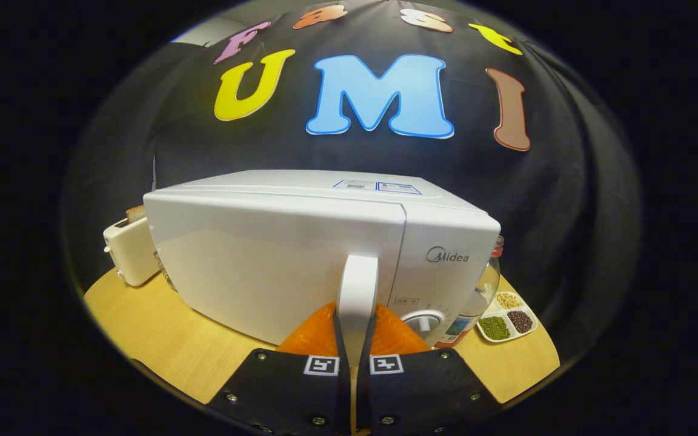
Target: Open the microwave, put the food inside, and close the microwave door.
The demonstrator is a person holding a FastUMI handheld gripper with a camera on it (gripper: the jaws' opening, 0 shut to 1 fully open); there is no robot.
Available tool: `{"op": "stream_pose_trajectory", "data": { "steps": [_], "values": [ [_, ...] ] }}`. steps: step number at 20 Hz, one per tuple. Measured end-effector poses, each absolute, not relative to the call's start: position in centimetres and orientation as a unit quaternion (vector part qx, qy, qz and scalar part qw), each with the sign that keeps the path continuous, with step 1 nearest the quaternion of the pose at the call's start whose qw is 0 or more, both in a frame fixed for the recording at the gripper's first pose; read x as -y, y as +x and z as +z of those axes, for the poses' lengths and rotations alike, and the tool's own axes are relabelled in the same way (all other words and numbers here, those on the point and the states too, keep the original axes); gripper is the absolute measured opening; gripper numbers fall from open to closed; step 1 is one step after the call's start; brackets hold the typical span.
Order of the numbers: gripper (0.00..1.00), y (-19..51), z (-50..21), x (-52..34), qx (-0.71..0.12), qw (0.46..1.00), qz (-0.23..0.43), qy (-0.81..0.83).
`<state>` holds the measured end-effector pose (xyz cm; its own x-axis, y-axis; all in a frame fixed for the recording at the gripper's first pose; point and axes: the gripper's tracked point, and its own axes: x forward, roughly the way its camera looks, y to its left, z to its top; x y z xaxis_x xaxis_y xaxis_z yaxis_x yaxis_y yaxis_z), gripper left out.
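A white microwave [276, 254] stands on a round wooden table [161, 327] with its door closed. Its upright white door handle [358, 287] runs down between my two fingers, which press on its lower part from both sides. My gripper [355, 345] is shut on that handle, right up against the door. The microwave's control panel with a round knob [425, 319] lies just right of the handle. No food item can be made out between the fingers.
A cream toaster [131, 251] with a bread slice stands behind the microwave's left side. To its right are a glass jar [485, 284] and a white divided dish [506, 324] holding green, dark and pale beans.
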<state>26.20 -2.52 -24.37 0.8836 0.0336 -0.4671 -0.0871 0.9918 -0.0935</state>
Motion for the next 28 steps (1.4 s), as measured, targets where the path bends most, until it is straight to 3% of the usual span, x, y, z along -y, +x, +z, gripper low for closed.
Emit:
{"op": "stream_pose_trajectory", "data": {
  "steps": [21, 28],
  "values": [
    [0.04, 9.9, -23.1, -6.9, -0.290, 0.952, 0.080, -0.052],
    [0.10, 6.1, -22.9, -11.5, -0.295, 0.950, 0.095, -0.047]
  ]
}}
